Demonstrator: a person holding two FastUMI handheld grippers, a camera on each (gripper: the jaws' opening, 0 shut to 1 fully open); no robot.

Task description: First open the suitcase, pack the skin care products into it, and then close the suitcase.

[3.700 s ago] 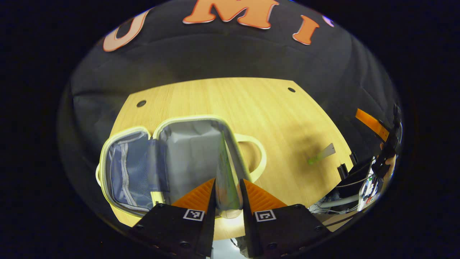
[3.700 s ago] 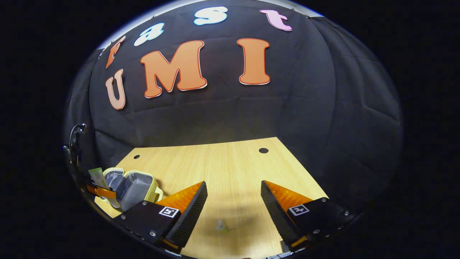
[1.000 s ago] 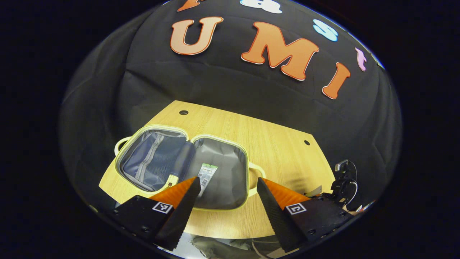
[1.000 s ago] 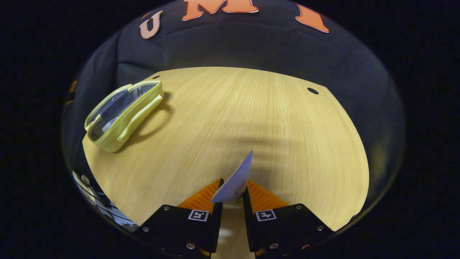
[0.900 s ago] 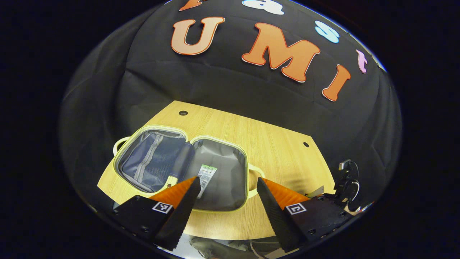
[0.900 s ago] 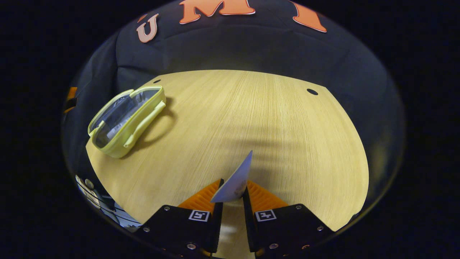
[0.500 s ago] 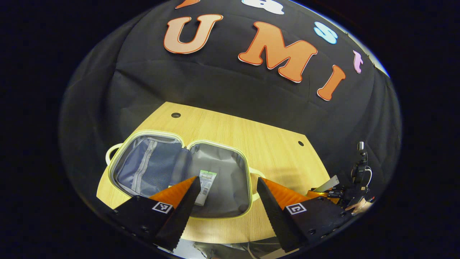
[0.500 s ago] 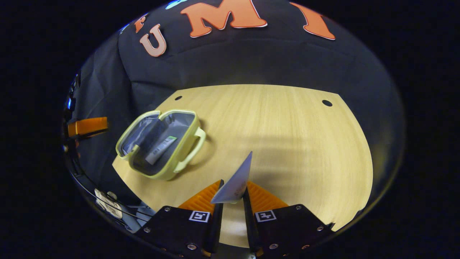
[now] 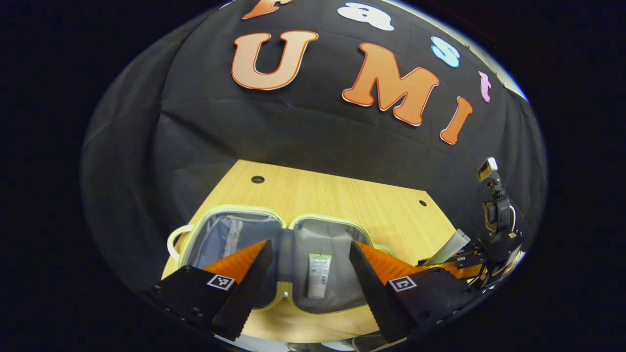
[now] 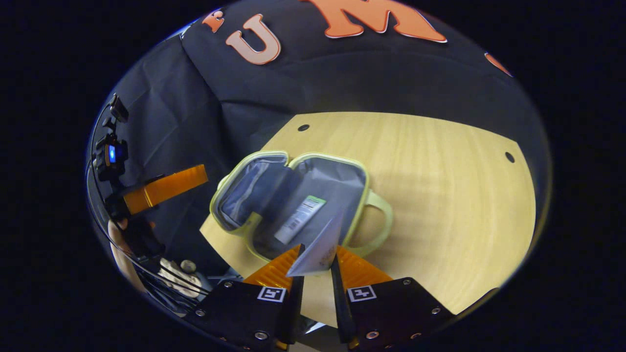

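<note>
Suitcase (image 10: 298,195) lies open on the desk (image 10: 440,195), just above the right claw (image 10: 317,261) at frame centre. That claw is clamped on a tube (image 10: 320,244) pointing up-right; another tube (image 10: 299,219) lies inside. Left claw (image 9: 308,266) spread, empty.

Your left gripper view is looking low across the tabletop (image 9: 342,195); your right gripper view is tilting down from higher; both are sharing the open suitcase (image 9: 230,211) (image 10: 362,195)
</note>
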